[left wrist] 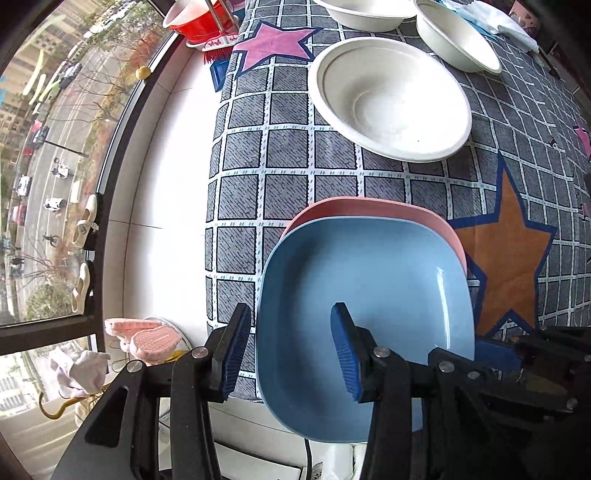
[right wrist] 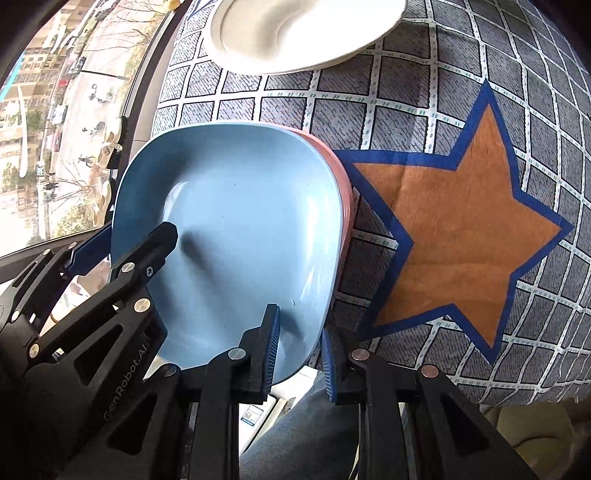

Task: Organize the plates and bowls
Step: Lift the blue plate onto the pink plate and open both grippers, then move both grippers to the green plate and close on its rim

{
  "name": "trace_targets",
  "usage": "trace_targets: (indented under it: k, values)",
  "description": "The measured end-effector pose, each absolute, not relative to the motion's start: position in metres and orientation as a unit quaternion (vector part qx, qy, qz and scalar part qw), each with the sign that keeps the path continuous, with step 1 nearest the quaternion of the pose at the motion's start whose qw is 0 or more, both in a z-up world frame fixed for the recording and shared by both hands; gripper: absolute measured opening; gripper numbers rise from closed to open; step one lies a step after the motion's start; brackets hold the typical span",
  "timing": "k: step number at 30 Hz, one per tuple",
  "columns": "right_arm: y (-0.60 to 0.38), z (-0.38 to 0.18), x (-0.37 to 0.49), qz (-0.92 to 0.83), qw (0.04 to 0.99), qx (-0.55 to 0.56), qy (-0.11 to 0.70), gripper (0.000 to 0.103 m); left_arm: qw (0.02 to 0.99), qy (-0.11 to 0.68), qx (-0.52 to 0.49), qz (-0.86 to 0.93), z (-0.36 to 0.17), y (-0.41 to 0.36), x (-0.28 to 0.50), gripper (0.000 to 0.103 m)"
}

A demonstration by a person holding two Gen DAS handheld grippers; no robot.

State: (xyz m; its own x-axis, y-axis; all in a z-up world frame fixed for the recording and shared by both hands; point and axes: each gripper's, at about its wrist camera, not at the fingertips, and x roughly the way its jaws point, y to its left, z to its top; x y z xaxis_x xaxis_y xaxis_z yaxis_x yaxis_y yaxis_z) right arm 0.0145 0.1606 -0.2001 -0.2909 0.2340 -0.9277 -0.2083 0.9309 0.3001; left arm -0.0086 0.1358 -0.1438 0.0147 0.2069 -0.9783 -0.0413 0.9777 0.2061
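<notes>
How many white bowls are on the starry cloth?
3. The nearest white bowl sits just beyond the stacked plates. A second white bowl lies farther back to the right, and a third white bowl is cut off by the top edge. More may be out of view.

Lighting: bright daylight from the window (left wrist: 48, 177), left of the checked cloth (left wrist: 288, 184). White sill beside it is overexposed. Glare streaks on the blue plate (left wrist: 369, 288); soft finger shadows on the same plate in the right wrist view. Focus sharp. Strong fisheye bending, black corners.
</notes>
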Motion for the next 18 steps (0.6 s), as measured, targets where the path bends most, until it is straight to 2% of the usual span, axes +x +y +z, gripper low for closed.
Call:
trace_targets:
  k: [1, 2, 3, 5, 6, 11, 18]
  values:
    - [0.153, -0.195, 0.015, 0.187, 0.599, 0.002, 0.779, 0.025, 0.711, 0.693, 0.069, 0.099, -0.144, 0.136, -0.009, 0.069]
    - [0.148, -0.191, 0.014, 0.183, 0.605, -0.012, 0.775, 0.030, 0.714, 0.688, 0.077, 0.109, -0.142, 0.136, -0.010, 0.076]
    - [0.149, -0.192, 0.015, 0.175, 0.612, -0.027, 0.771, 0.036, 0.716, 0.684, 0.079, 0.115, -0.138, 0.133, -0.011, 0.078]
    - [0.142, -0.191, 0.018, 0.163, 0.630, -0.039, 0.758, 0.076, 0.715, 0.688, 0.064, 0.108, -0.135, 0.134, -0.013, 0.082]
    - [0.137, -0.192, 0.019, 0.162, 0.634, -0.031, 0.755, 0.082, 0.712, 0.691, 0.059, 0.107, -0.136, 0.134, -0.014, 0.082]
    - [0.106, -0.200, 0.022, 0.124, 0.638, -0.014, 0.759, 0.083, 0.709, 0.695, 0.066, 0.098, -0.133, 0.116, -0.019, 0.082]
    - [0.065, -0.214, 0.022, 0.065, 0.641, 0.032, 0.764, 0.083, 0.711, 0.696, 0.096, 0.026, -0.127, 0.042, -0.011, 0.082]
